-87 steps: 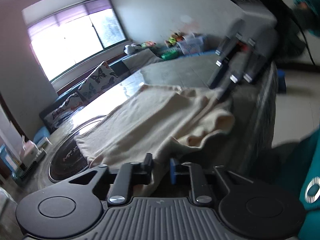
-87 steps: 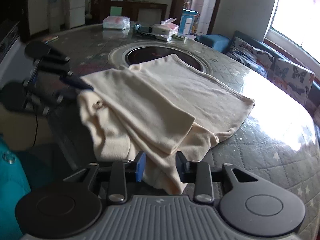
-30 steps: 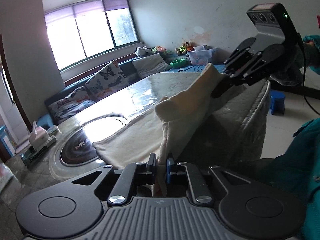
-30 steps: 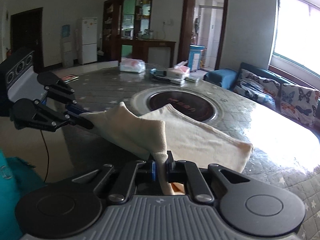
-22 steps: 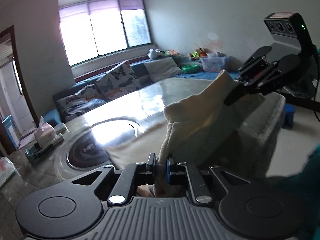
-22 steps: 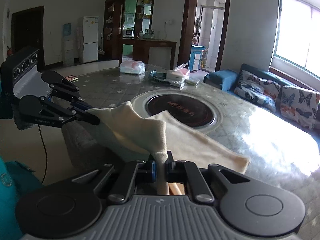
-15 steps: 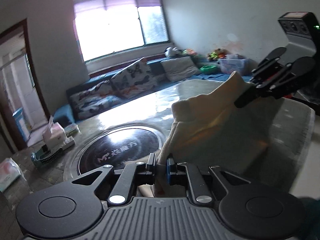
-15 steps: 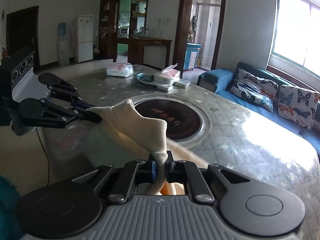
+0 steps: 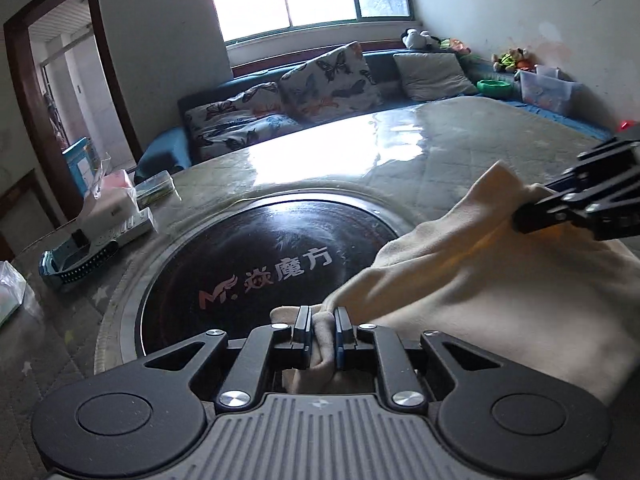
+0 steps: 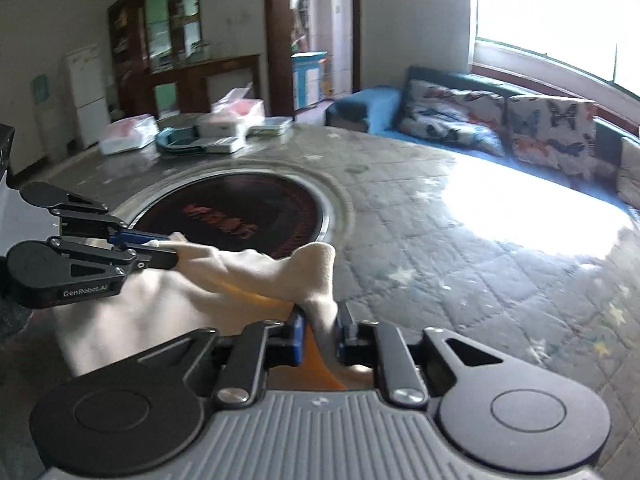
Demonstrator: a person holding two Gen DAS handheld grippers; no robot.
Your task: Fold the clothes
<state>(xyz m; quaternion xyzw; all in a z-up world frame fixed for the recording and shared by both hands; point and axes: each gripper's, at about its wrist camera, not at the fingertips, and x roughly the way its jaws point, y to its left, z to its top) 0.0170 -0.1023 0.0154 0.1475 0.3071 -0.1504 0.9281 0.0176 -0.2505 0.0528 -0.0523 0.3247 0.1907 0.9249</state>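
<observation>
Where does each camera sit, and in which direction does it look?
Left wrist: sits on the left gripper, faces the sofa and window; the right gripper shows at the right.
Right wrist: sits on the right gripper, faces the cabinets and doorway; the left gripper shows at the left.
Shared: the cream cloth between both grippers' jaws, which have just been opening, and the table's dark round plate.

The left gripper [image 9: 320, 334] is black, with blue finger pads, silver screws, round discs either side of a ribbed grey housing. The right gripper [image 10: 320, 334] matches; the left one's arm reads, seemingly, "GenRobot.AI".
</observation>
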